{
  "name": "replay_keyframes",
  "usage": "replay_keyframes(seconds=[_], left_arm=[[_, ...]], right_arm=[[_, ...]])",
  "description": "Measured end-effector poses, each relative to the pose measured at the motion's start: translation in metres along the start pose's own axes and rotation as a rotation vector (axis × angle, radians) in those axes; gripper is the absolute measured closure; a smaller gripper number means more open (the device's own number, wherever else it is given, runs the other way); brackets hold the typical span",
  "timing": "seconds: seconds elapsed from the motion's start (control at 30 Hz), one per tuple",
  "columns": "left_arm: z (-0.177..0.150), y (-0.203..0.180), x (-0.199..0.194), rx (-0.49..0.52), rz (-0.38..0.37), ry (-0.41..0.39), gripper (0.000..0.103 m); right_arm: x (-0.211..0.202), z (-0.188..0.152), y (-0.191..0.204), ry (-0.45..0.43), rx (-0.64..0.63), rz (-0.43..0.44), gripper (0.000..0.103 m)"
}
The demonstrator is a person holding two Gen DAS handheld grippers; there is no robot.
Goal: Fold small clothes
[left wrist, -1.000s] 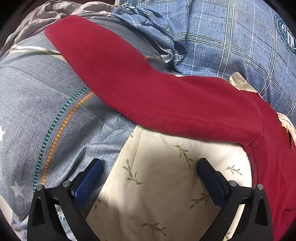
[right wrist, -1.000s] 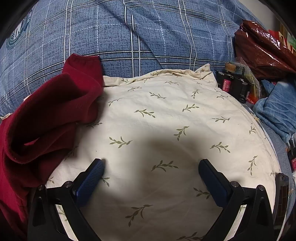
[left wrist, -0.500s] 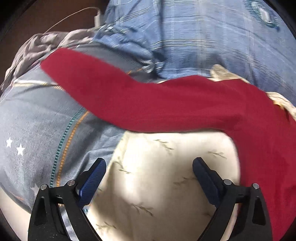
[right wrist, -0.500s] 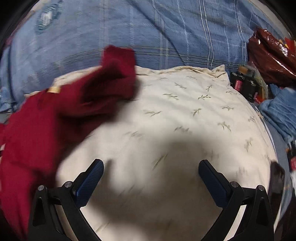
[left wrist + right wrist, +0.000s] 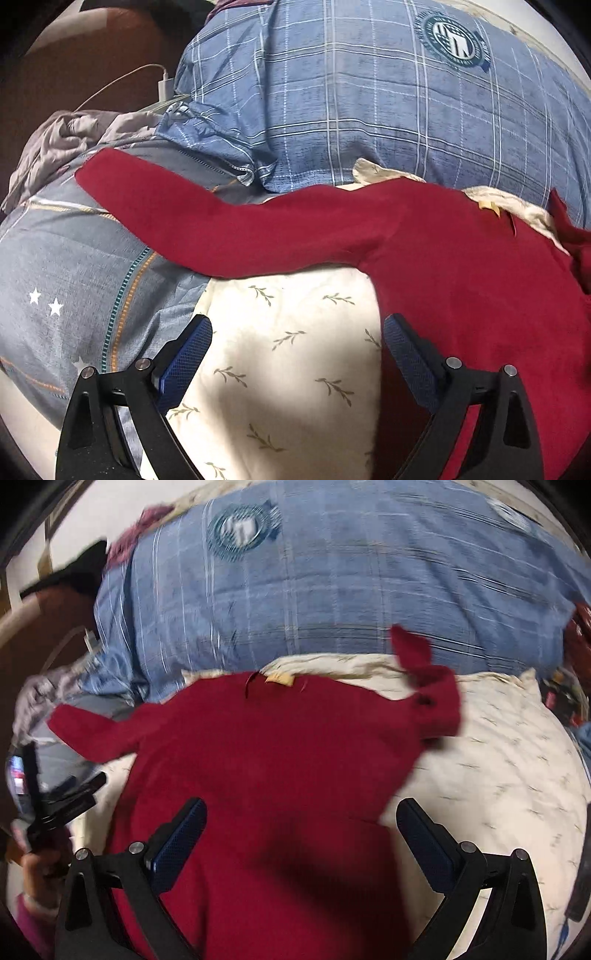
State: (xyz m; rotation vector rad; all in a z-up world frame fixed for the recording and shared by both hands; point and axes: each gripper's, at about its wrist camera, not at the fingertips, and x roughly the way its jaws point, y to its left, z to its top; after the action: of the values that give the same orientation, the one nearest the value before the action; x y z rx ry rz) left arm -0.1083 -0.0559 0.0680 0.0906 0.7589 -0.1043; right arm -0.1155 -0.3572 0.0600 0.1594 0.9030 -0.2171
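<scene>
A small red long-sleeved top (image 5: 280, 760) lies spread on a cream leaf-print pillow (image 5: 509, 775). Its left sleeve (image 5: 207, 225) stretches out flat to the left over the grey bedding. Its right sleeve (image 5: 432, 694) lies crumpled at the top's upper right. My left gripper (image 5: 297, 350) is open and empty above the pillow (image 5: 288, 354), just below the left sleeve. My right gripper (image 5: 301, 830) is open and empty above the top's body. The left gripper also shows in the right wrist view (image 5: 55, 805), at the left edge.
A large blue plaid pillow (image 5: 388, 110) lies behind the top. Grey bedding with stars and stripes (image 5: 74, 266) is on the left. A white charger and cable (image 5: 162, 85) sit at the back left. Dark clutter (image 5: 565, 694) lies at the far right.
Both grippers have pulled back and up. The right one has swung left, from over the bare pillow to over the top's body. The top's body now lies spread flat.
</scene>
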Motion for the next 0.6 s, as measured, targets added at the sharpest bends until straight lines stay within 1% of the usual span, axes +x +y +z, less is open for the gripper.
replay_keyframes(seconds=[0.03, 0.13, 0.27, 0.47, 0.53, 0.6], left_arm=[[-0.001, 0.000, -0.001, 0.004, -0.003, 0.005, 0.013], [-0.004, 0.002, -0.002, -0.006, -0.020, 0.021, 0.014], [0.008, 0.002, 0.007, 0.000, -0.014, 0.027, 0.014], [0.012, -0.005, 0.018, 0.007, -0.022, 0.038, 0.014], [0.011, -0.008, 0.019, 0.017, -0.019, 0.033, 0.014], [0.010, -0.010, 0.020, 0.030, -0.013, 0.027, 0.014]], right_arm=[[0.007, 0.000, 0.010, -0.002, -0.011, -0.003, 0.000], [0.020, 0.000, 0.039, -0.018, -0.064, -0.040, 0.000], [0.024, -0.002, 0.061, -0.035, -0.108, -0.044, 0.000], [0.039, -0.004, 0.066, -0.003, -0.076, -0.030, 0.000], [0.043, -0.004, 0.067, 0.000, -0.064, -0.016, 0.000], [0.045, -0.004, 0.067, -0.008, -0.055, -0.024, 0.000]])
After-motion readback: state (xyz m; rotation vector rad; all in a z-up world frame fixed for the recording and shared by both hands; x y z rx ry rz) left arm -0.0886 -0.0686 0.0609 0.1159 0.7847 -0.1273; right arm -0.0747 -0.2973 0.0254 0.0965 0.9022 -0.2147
